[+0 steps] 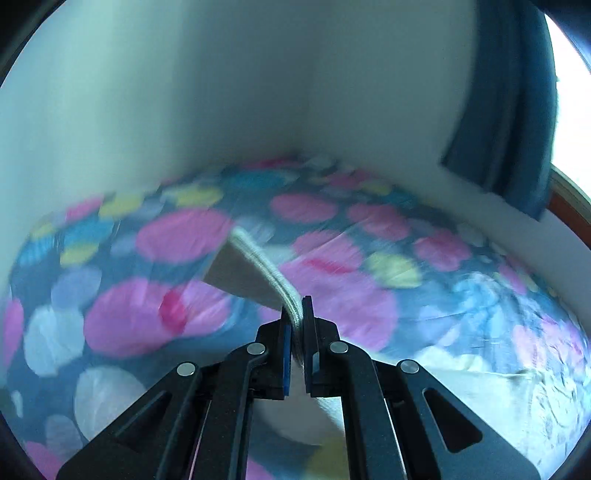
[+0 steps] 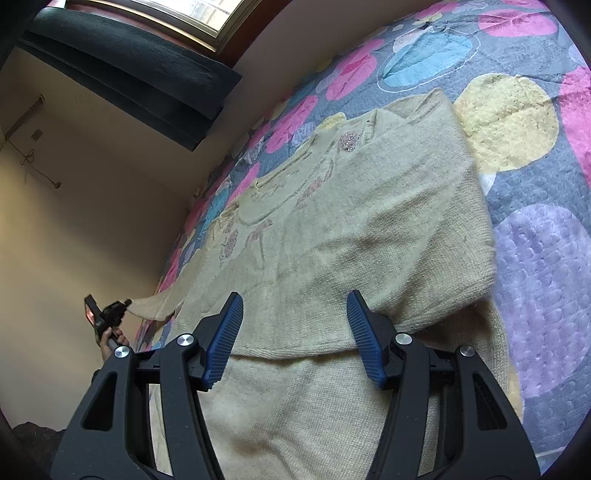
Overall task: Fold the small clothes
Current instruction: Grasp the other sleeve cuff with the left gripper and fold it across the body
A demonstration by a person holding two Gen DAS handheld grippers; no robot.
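A cream knitted sweater (image 2: 332, 221) lies flat on the bed, collar toward the far end, one sleeve folded across its body. My right gripper (image 2: 295, 332) hovers open over the lower part of the sweater, with nothing between its blue pads (image 2: 225, 332). The other sleeve (image 2: 151, 306) stretches out to the left, where my left gripper (image 2: 123, 304), held by a hand, is shut on its end. In the left wrist view the ribbed cuff (image 1: 258, 266) runs up out of the closed left gripper (image 1: 297, 317), lifted above the bedspread; that view is blurred.
The bedspread (image 2: 535, 258) is grey with large pink, blue, yellow and lilac circles. Pale walls (image 1: 184, 92) close in the bed's far side and corner. A dark blue curtain (image 1: 509, 92) hangs by a bright window (image 2: 221, 14).
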